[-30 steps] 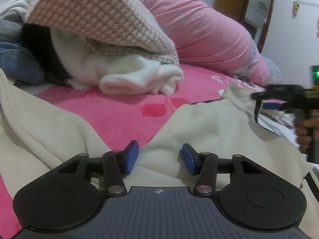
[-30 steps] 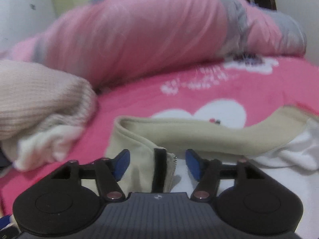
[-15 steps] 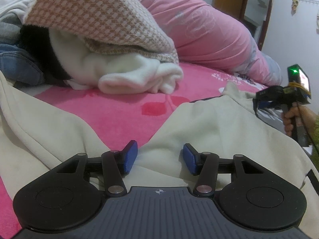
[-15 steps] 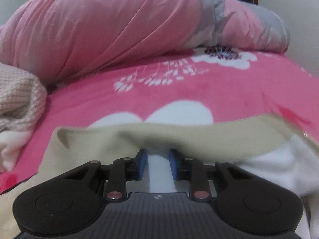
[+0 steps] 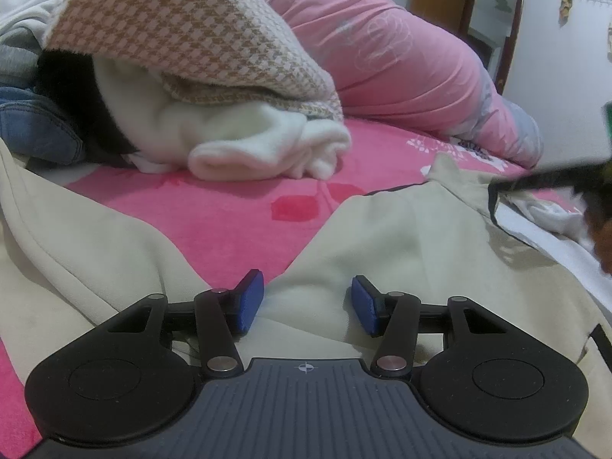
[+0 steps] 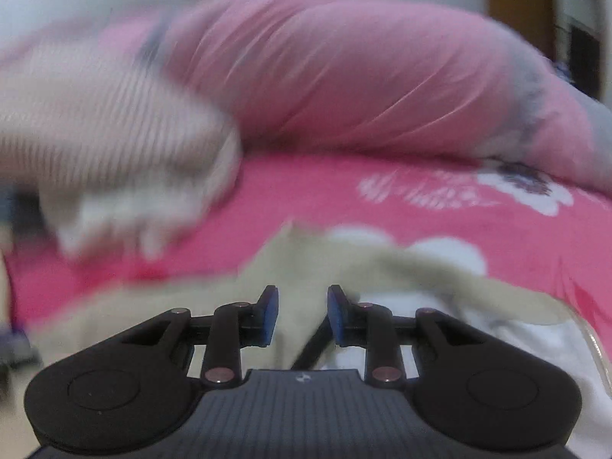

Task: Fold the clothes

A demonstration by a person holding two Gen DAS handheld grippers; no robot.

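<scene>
A cream jacket lies spread on the bed, which has a pink cover with white flowers. In the left wrist view it fills the lower half of the frame, and one pale sleeve runs up along the left edge.

The left gripper stands at the bottom centre of this view. Its jaws are released, with a wide gap. The cream cloth lies under and between the blue pads, but they do not press on it.

In the right wrist view, which is blurred, the right gripper is at the bottom centre. Its jaws have just been closing and now stand narrow. A fold of the cream jacket with a dark strip rises between the pads. Whether they really clench it, I cannot tell because of the blur. At the right edge of the left wrist view this gripper shows only as a dark smear at the collar of the jacket.

At the upper left of the left wrist view there is a heap of other clothes: a houndstooth garment, a white fleece piece under it, and blue jeans. A big pink quilt lies behind, at the upper right.
</scene>
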